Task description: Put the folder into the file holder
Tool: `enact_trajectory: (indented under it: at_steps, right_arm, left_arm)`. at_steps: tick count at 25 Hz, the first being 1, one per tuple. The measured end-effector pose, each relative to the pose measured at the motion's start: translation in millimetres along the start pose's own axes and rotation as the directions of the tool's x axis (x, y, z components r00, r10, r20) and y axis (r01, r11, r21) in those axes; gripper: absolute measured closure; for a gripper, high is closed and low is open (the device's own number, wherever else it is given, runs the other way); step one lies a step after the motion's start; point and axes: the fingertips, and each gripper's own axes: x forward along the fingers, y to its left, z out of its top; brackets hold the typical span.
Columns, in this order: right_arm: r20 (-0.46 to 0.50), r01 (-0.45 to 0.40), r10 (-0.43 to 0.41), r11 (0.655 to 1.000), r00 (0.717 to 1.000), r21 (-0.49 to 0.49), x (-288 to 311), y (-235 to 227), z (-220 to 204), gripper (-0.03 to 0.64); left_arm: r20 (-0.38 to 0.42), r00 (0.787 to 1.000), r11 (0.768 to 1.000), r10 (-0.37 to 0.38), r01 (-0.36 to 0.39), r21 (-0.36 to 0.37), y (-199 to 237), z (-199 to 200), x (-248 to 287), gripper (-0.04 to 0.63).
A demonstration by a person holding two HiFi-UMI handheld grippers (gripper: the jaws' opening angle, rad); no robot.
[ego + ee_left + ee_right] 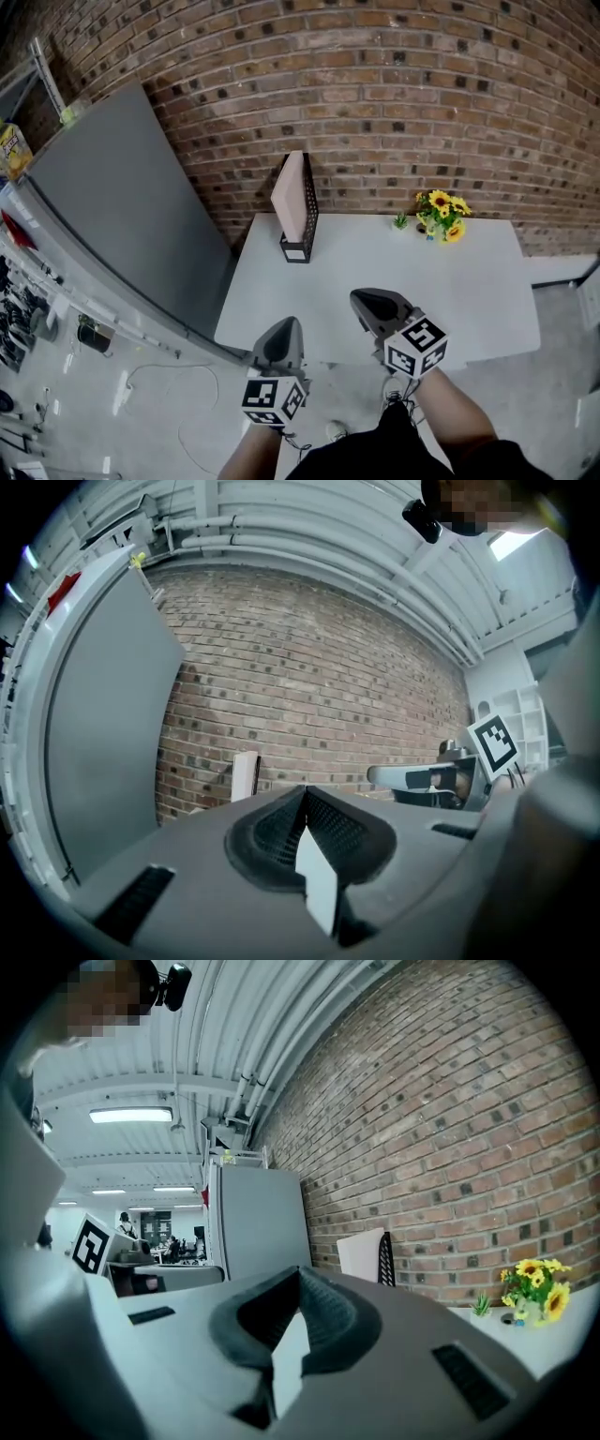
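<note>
One folder point(290, 199) stands in the file holder point(310, 220); left tool point(287, 323) and right tool point(361, 299) are closed, empty.

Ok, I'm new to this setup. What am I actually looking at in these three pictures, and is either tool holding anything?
There is no robot here: a person holds a two-fingered gripper in each hand. The downward-looking picture comes from a camera on the person's head. It shows the left gripper and the right gripper near the front edge of a white table. The other two pictures come from a camera riding on each gripper, looking along its fingers. On the table, by the brick wall, stands a black file holder with a pinkish folder in it. Further right is a small pot of sunflowers. The fingers of both grippers are shut, with nothing between them.
</note>
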Motion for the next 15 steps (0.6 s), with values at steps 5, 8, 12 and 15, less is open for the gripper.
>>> enact_trajectory:
  at_steps: [5,8,12,15]
  right_arm:
    - [0.006,0.025,-0.025,1.000,1.000,0.001,-0.9,8.4,-1.4,0.614]
    - [0.010,0.033,-0.033,0.999,0.999,0.002,-1.5,12.0,-0.8,0.614]
    - [0.013,0.036,-0.036,0.999,0.999,0.002,-1.8,14.2,-0.7,0.614]
    - [0.010,0.035,-0.035,0.999,0.999,0.000,-2.2,15.8,-0.4,0.614]
  left_arm:
    - [-0.006,1.000,1.000,-0.027,0.027,-0.005,4.4,-3.4,-7.2,0.589]
    - [-0.006,0.999,0.999,-0.034,0.034,-0.004,6.1,-3.0,-10.4,0.589]
    - [-0.002,0.999,0.999,-0.036,0.036,-0.006,7.8,-2.4,-12.5,0.589]
    - [0.001,0.999,0.999,-0.034,0.034,-0.013,8.5,-2.4,-14.0,0.589]
